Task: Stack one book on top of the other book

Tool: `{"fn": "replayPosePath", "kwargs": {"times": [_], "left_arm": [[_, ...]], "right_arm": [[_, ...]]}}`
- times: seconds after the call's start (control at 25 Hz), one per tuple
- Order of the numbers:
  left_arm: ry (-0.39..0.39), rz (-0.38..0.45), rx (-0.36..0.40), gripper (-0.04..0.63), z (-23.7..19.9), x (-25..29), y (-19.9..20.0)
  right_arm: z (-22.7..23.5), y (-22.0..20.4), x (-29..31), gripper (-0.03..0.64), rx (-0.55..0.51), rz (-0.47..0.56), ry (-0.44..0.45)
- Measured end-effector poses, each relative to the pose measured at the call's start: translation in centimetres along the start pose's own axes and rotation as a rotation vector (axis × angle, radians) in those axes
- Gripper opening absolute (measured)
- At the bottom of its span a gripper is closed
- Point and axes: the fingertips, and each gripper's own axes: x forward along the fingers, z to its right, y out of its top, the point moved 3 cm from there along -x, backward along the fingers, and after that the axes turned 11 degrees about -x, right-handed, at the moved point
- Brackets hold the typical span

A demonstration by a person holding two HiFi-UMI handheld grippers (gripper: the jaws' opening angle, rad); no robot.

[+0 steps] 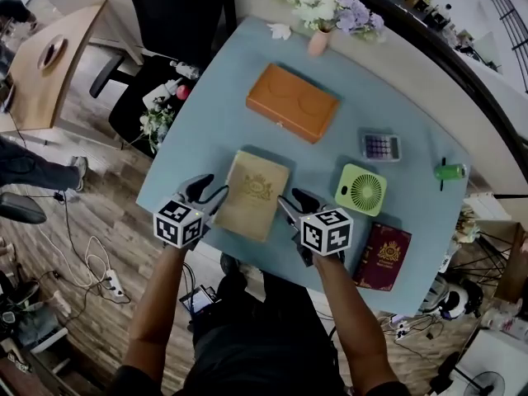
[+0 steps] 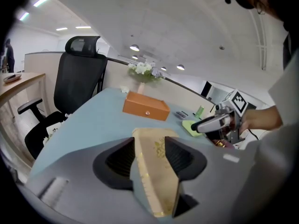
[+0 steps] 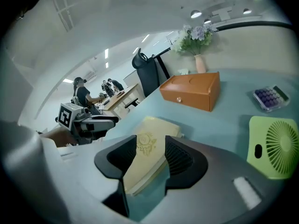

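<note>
Room: office with a wooden floor (image 1: 91, 188) and a black office chair (image 1: 165, 7) at the far side.
Bench: pale blue top (image 1: 214, 130), seen steeply from above.
Orange box (image 1: 293, 101): lay flat beyond the books, well apart from both grippers.
Cream book (image 1: 257, 193): lay flat near the front edge, between the two grippers.
Maroon book (image 1: 384, 256): lay flat at the front right, well apart from the cream book.
Green fan (image 1: 361, 190): sat just beyond the maroon book, to the right of the cream one.
Left gripper (image 1: 213, 190): jaws apart at the cream book's left edge, pads not pressing on it.
Right gripper (image 1: 290, 200): jaws apart at its right edge, likewise not yet clamped.
Risk, grip: closing on the cover alone would probably let the pages sag open on the lift.
Risk, balance: uneven pinches on the two sides could tilt the book and let it slip.
Risk, path: a low carry rightward might knock the fan.
</note>
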Motion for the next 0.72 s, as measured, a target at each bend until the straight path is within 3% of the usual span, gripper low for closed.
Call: {"fn": "replayPosePath", "kwargs": {"times": [0.48,0.72], "left_arm": [[0.011,-0.082,-0.078,0.247,-2.0,2.8,-4.1],[-0.039,-0.124,-0.112,0.247,-1.6,3.8,-5.6]], "right_arm": [[0.9,-4.3,3.7,0.181,0.112,-0.089,0.038],[0.8,-5.3,5.1,0.179,0.176,-0.098,0.054]]}}
